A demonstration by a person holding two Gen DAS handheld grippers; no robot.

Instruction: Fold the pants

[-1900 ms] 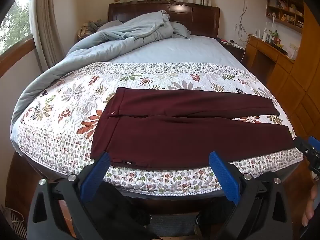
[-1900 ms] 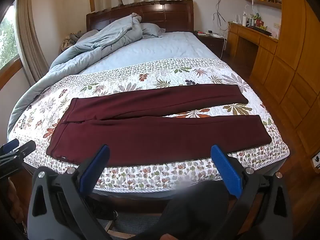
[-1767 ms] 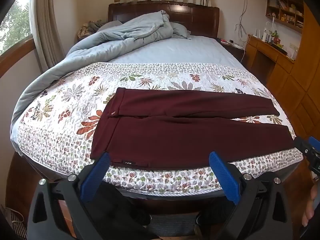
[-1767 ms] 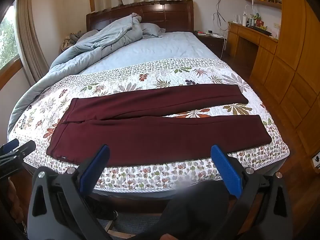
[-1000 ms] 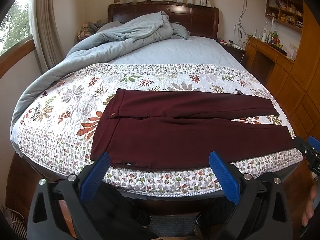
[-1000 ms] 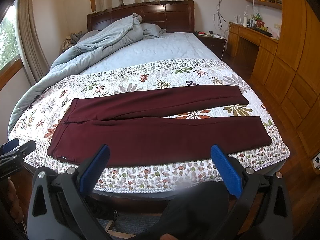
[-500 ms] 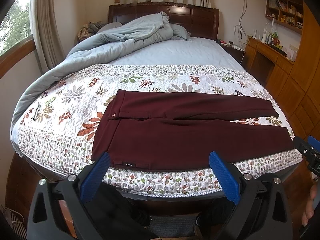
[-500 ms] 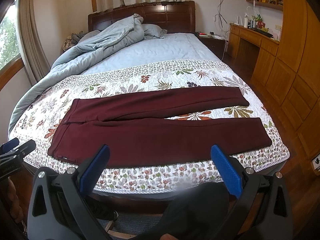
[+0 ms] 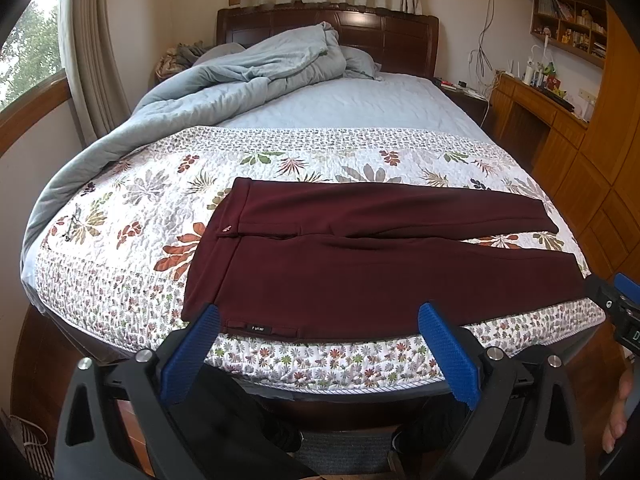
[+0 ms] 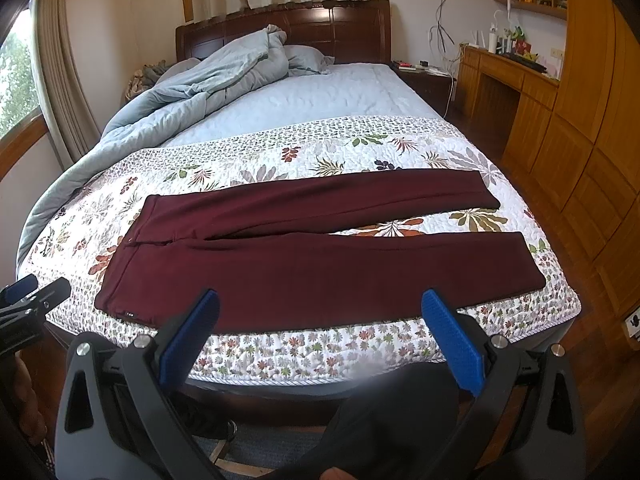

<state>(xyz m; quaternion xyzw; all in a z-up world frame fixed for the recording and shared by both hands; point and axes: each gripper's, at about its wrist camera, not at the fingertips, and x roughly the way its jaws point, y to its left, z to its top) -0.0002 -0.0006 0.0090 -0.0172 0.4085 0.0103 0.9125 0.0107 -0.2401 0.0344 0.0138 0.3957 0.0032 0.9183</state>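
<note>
Both the left tongs (image 9: 318, 326) and right tongs (image 10: 320, 312) hang wide open and empty before the bed (image 9: 320, 360). The maroon pants (image 9: 380, 264) lie flat, legs slightly parted. Best to pinch the near leg's outer edge at waistband and hem together, then lift evenly onto the far leg.

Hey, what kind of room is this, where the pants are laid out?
Most likely a home bedroom. The maroon pants lie flat on a floral quilt covering a bed with a dark wooden headboard, a rumpled blue comforter bunched near it, and a wooden desk along the wall.

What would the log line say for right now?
pants: flat on quilt, unfolded | left tool: open, empty | right tool: open, empty
</note>
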